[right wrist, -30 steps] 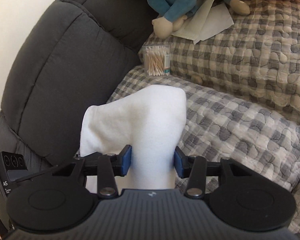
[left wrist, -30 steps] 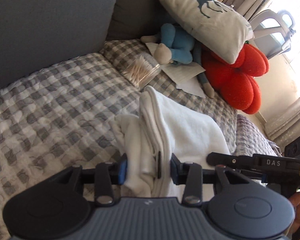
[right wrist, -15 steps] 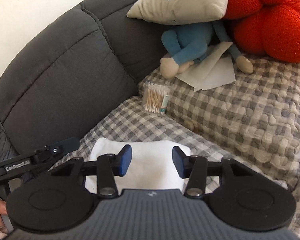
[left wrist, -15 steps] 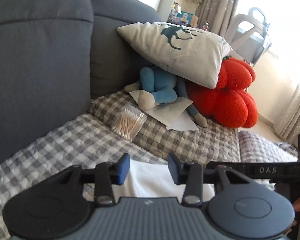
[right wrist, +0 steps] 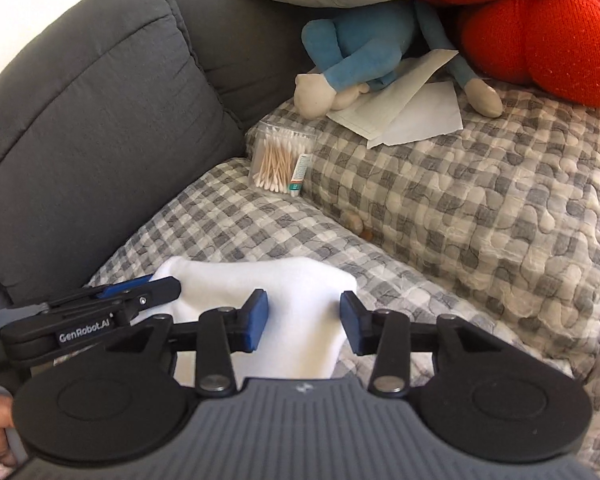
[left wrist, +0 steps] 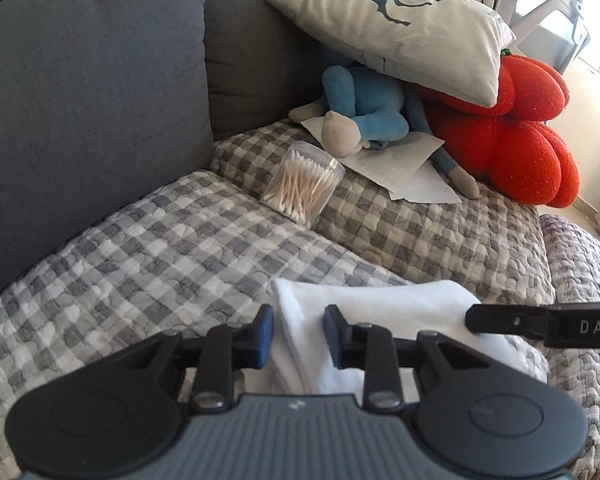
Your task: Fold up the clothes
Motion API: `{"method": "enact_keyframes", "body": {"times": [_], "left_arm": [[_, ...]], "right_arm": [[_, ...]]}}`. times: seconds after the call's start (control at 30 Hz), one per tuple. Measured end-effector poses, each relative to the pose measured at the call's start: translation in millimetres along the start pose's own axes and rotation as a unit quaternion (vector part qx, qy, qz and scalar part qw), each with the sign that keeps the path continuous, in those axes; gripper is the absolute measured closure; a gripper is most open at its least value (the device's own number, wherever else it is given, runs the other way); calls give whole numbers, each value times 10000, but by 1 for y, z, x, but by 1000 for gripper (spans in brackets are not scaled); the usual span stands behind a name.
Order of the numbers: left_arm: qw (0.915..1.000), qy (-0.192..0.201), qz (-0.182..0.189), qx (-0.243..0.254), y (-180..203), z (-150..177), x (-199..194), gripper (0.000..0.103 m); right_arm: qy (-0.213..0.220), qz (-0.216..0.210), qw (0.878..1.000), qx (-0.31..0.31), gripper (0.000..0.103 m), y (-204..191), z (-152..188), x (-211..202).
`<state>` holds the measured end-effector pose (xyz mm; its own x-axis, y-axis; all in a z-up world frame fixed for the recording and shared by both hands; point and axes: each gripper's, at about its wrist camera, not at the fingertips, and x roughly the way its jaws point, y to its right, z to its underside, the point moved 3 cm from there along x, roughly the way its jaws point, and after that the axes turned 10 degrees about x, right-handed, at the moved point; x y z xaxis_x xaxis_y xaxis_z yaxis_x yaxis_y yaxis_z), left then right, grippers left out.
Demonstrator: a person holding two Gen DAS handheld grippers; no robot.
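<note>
Checked sofa cover; folded white cloth

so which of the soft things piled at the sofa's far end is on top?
The cream pillow with the dark animal print. It lies over the blue doll and the red cushion, which both sit on the checked cover.

The towel is soft, matt white cloth. The quilt is stitched checked cotton with a puckered surface. The sofa has a dark, finely woven fabric. The jar is clear glossy plastic. The red cushion looks knitted and fuzzy. The paper is smooth and matt.
</note>
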<state>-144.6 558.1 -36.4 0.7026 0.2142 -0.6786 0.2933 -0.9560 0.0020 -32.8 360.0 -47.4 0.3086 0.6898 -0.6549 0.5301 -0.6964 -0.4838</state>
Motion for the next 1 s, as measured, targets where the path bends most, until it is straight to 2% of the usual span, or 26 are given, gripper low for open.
{"method": "enact_keyframes", "body": {"times": [0.1, 0.23, 0.37, 0.6, 0.77, 0.9, 1.0], "left_arm": [[9998, 11, -165, 72, 8, 2, -20, 73], [9997, -143, -152, 109, 21, 17, -37, 73], [9984, -308, -370, 302, 32, 33, -42, 72], [9944, -655, -636, 540, 53, 54, -57, 69], [9922, -887, -756, 443, 66, 62, -66, 59], [9913, -956, -783, 448, 78, 65, -76, 34], [9881, -1034, -929, 663, 87, 65, -82, 11]], "right_arm": [[113, -10, 9994, -335, 59, -10, 10, -18], [-3, -112, 9982, -595, 59, -21, 27, -33], [-253, -32, 9970, -724, 58, -22, 47, -32], [-600, 67, 9967, -537, 58, -4, 72, -38], [-880, 179, 9940, -628, 58, -5, 82, -47], [-1016, 364, 9909, -803, 55, -11, 87, -53], [-973, 522, 9909, -770, 40, -8, 87, -57]]}}
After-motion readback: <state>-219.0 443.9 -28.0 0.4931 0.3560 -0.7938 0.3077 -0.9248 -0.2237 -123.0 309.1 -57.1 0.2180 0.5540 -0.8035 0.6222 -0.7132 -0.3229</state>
